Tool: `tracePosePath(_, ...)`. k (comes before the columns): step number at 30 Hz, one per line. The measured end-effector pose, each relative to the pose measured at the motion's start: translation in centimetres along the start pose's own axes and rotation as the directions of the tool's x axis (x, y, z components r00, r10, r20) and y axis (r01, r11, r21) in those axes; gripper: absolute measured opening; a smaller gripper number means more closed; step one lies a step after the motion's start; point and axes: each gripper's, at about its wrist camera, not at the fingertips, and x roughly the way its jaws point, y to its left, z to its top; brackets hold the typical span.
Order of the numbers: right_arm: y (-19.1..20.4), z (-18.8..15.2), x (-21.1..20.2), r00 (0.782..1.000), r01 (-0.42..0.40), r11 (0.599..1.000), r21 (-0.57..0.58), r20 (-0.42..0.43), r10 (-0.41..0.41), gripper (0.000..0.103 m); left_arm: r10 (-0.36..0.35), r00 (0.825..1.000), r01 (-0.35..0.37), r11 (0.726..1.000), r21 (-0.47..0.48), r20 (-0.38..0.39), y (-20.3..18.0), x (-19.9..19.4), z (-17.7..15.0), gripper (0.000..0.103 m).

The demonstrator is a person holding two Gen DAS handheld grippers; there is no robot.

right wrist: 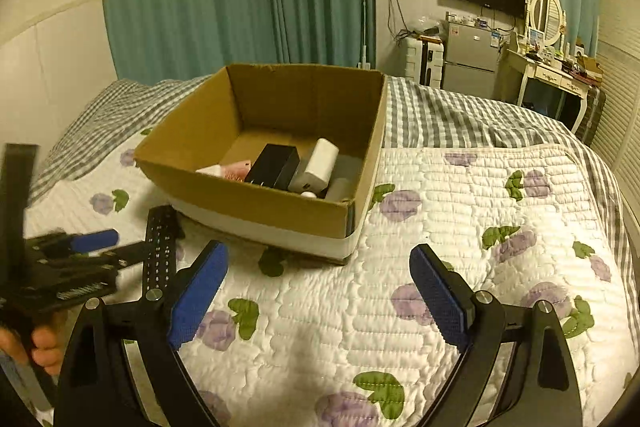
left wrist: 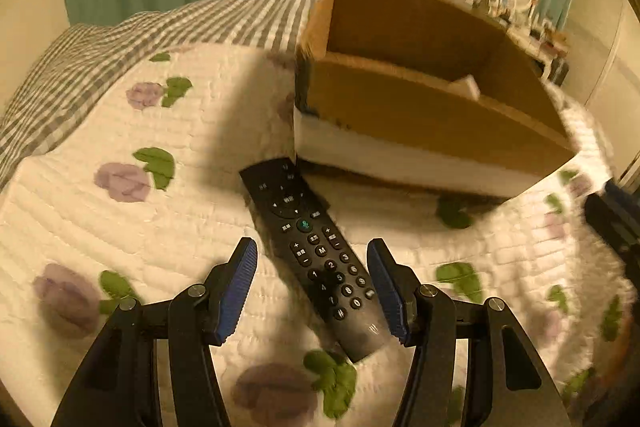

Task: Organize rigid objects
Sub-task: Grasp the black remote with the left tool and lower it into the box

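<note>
A black remote control (left wrist: 316, 255) lies on the flowered quilt, its far end close to the cardboard box (left wrist: 420, 107). My left gripper (left wrist: 312, 287) is open, its blue pads on either side of the remote's near half, not touching it. In the right wrist view the remote (right wrist: 160, 247) shows at the left beside the left gripper (right wrist: 86, 247). The box (right wrist: 260, 203) holds a black block (right wrist: 276, 165), a white block (right wrist: 320, 163) and several small items. My right gripper (right wrist: 316, 291) is open and empty over the quilt in front of the box.
The white quilt (right wrist: 440, 227) with purple flowers covers the bed, with a grey checked sheet (right wrist: 440, 115) behind. Green curtains, a wall TV, a small fridge and a dressing table stand beyond the bed. A hand (right wrist: 40, 347) holds the left gripper.
</note>
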Motion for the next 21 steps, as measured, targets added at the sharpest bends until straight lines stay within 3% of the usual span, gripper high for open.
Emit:
tracePosePath(5, 0.6, -0.4, 1.4, 1.0, -0.005, 1.0, -0.019, -0.03, 0.005, 0.092, 0.032, 0.999, -0.032, 0.999, -0.022, -0.029, 0.0, 3.1, 0.7, 0.059)
tracePosePath(8, 0.8, -0.5, 2.3, 0.998, -0.005, 1.0, -0.025, -0.062, 0.003, 0.092, 0.011, 0.999, -0.013, 0.998, -0.053, -0.039, 0.4, 4.3, 0.8, 0.054)
tracePosePath(12, 0.6, -0.7, 2.9, 0.997, -0.001, 1.0, -0.018, -0.081, 0.0, 0.092, -0.024, 0.999, 0.023, 0.998, -0.051, -0.03, 0.6, 3.1, 0.1, 0.048)
tracePosePath(14, 0.5, -0.8, 2.8, 0.997, 0.002, 1.0, -0.011, -0.075, -0.003, 0.092, -0.06, 0.997, 0.057, 0.997, -0.055, -0.04, 0.9, 2.4, -0.3, 0.035)
tracePosePath(21, 0.2, -0.8, 1.2, 0.999, 0.007, 1.0, 0.013, -0.051, -0.006, 0.092, -0.145, 0.989, 0.145, 0.989, -0.016, -0.012, -0.5, -2.3, -2.4, 0.022)
